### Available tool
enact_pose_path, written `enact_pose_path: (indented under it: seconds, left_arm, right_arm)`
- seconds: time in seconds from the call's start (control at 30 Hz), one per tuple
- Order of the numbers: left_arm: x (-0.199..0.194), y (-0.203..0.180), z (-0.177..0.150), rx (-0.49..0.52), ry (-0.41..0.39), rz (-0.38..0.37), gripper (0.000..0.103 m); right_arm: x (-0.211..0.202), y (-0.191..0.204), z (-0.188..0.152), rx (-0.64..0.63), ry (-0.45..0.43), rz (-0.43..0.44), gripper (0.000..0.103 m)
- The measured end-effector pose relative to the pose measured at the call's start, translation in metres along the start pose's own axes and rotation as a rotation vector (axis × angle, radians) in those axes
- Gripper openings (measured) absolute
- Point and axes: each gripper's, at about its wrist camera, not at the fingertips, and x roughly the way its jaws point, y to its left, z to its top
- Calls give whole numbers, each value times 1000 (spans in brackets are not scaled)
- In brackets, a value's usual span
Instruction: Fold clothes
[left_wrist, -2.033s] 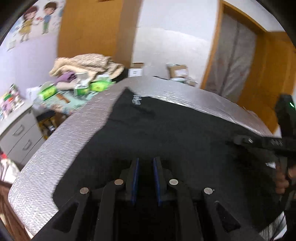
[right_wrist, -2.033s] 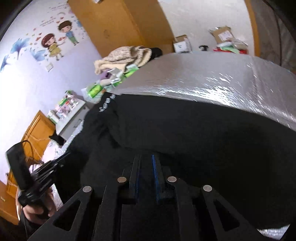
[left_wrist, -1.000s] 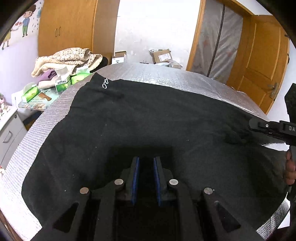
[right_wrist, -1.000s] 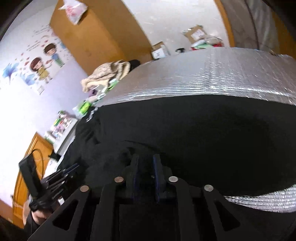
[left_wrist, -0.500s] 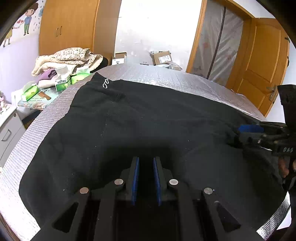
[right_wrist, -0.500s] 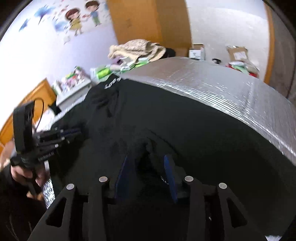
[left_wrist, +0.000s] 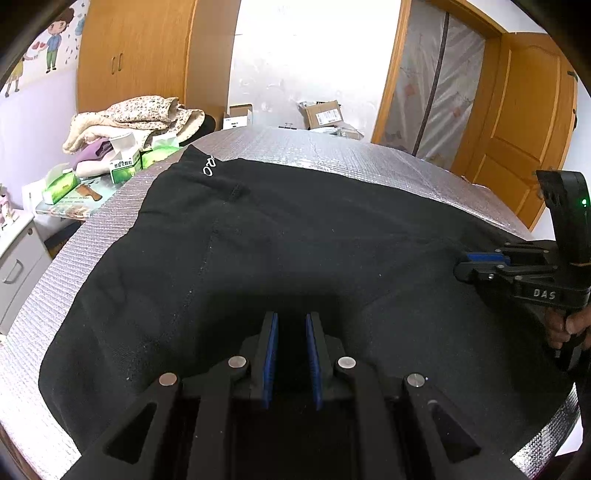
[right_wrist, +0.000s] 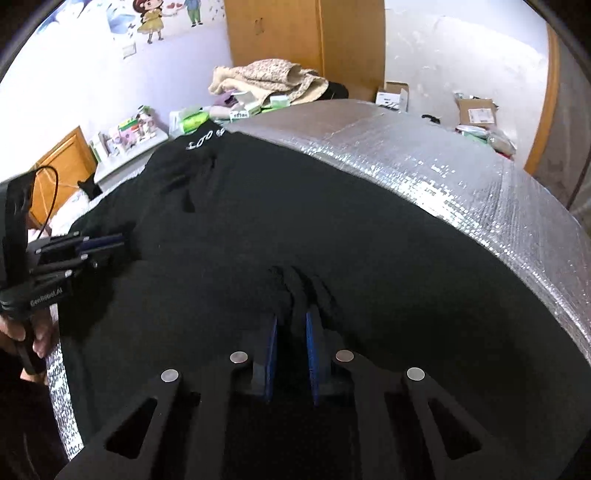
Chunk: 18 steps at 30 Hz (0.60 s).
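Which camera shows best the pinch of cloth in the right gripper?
The right wrist view: the black garment bunches into a ridge between the closing right gripper pads. The left wrist view shows that gripper side-on at the garment's edge; the pinch itself is hidden.

right fingers (right_wrist: 291, 325) closing, left fingers (left_wrist: 291, 328) narrow

Work surface: a table covered with a silver, ribbed, bubble-textured foil sheet (left_wrist: 332, 155), curving from about 8 o'clock over 12 to 4 o'clock in the left wrist view. Directly on it lies a black garment (left_wrist: 295, 240), spread nearly flat across the middle, with small white lettering (left_wrist: 208, 167) at its 11 o'clock corner. In the right wrist view, bare foil (right_wrist: 461, 177) lies from 12 to 3 o'clock.
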Motion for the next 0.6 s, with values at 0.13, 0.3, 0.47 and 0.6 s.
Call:
enact_pose_path:
  seconds: [0.13, 0.3, 0.47, 0.6]
  left_arm:
    - [-7, 1, 0, 5, -1, 25, 15]
    - [-25, 18, -2, -25, -31, 98, 15]
    - [-38, 53, -3, -103, -46, 187, 15]
    - [-37, 72, -8, -125, -39, 235, 15]
  right_arm:
    - [-14, 3, -1, 20, -11, -1, 21]
    - [-43, -3, -10, 63, -84, -5, 22]
    - [-73, -24, -35, 198, -130, -38, 22]
    - [-92, -31, -63, 276, -142, -51, 22]
